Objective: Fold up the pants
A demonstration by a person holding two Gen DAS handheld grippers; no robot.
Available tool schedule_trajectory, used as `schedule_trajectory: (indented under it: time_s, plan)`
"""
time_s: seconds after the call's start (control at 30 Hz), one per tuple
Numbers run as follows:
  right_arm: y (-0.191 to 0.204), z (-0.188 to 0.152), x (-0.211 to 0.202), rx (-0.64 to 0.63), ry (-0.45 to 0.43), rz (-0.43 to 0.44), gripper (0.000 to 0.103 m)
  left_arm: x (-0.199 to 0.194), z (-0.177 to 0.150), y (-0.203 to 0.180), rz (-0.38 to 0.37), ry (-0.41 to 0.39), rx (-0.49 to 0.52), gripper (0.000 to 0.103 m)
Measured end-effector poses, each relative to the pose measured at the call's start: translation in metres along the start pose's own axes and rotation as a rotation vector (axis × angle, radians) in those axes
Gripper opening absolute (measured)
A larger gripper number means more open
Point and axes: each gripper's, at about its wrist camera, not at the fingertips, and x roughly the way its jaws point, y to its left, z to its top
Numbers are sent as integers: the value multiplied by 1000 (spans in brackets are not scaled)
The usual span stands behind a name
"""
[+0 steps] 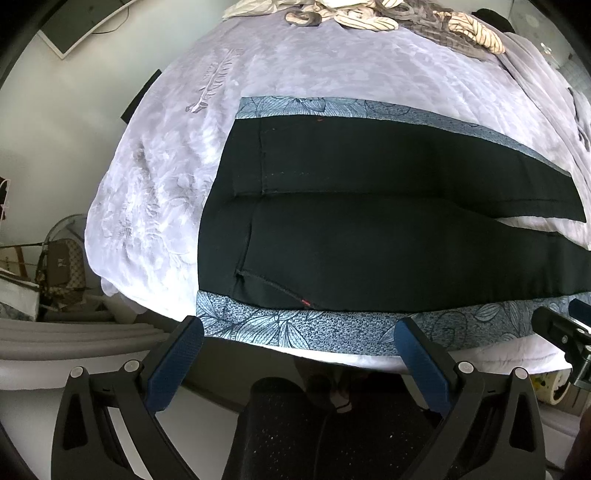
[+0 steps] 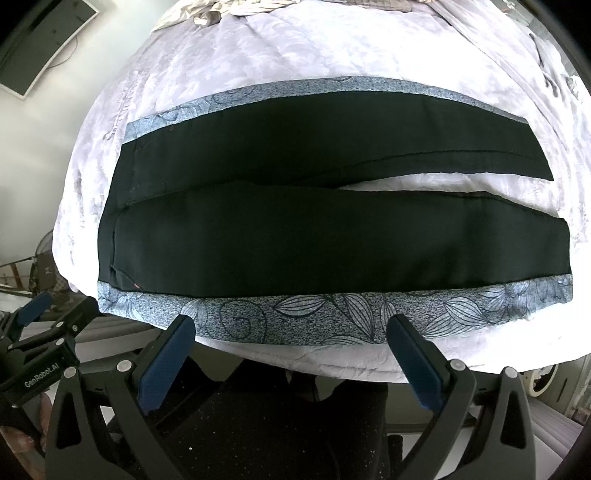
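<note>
At the far left of the left wrist view, beyond the bed's edge, a patterned handbag (image 1: 61,264) sits among clutter on the floor, and a dark framed screen (image 1: 79,26) hangs on the white wall above. Next comes the pale lilac bedspread (image 1: 155,177), its left side dropping away in a rounded edge with bare fabric between that edge and the clothing. The pants (image 1: 369,229) lie flat across the bed — black, with a blue-grey floral band along each outer side, waist toward the left and legs running right. The two legs touch near the waist and part toward the hems, a wedge of bedspread showing between them. The near floral band lies close to the bed's front edge, with only a thin strip of bedspread before the drop.

The left gripper (image 1: 299,332) hovers just off that front edge near the waist end, its blue-padded fingers (image 1: 177,363) spread wide and gripping nothing. The right gripper (image 2: 291,330) hangs further along the same edge, by the middle of the near leg, its fingers (image 2: 415,363) likewise wide apart and not touching the cloth. Toward the far right, a heap of striped and grey laundry (image 1: 373,16) rests at the bed's back edge — well apart from the pants.
</note>
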Motion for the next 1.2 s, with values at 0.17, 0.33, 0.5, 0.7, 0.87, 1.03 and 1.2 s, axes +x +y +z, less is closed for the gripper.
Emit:
schedule_trajectory:
  time_s: [0.17, 0.33, 0.5, 0.7, 0.87, 1.03, 1.2]
  plan:
    - [-1, 0, 0, 0, 1, 0, 103, 0, 0, 0, 0, 0, 1, 103]
    - [-5, 2, 2, -1, 3, 1, 103, 1, 1, -3, 8, 5, 5, 103]
    - [-5, 2, 2, -1, 3, 1, 103, 0, 4, -7, 13, 5, 7, 103]
    - [-6, 4, 2, -1, 5, 1, 103, 0, 4, -8, 15, 7, 6, 103]
    - [-10, 5, 3, -4, 10, 0, 103, 0, 4, -9, 14, 12, 5, 103]
    - [-11, 5, 3, -6, 14, 1, 103, 1, 3, -10, 14, 14, 4, 103]
    - [-11, 5, 4, -5, 15, 0, 103, 1, 2, -10, 13, 17, 5, 103]
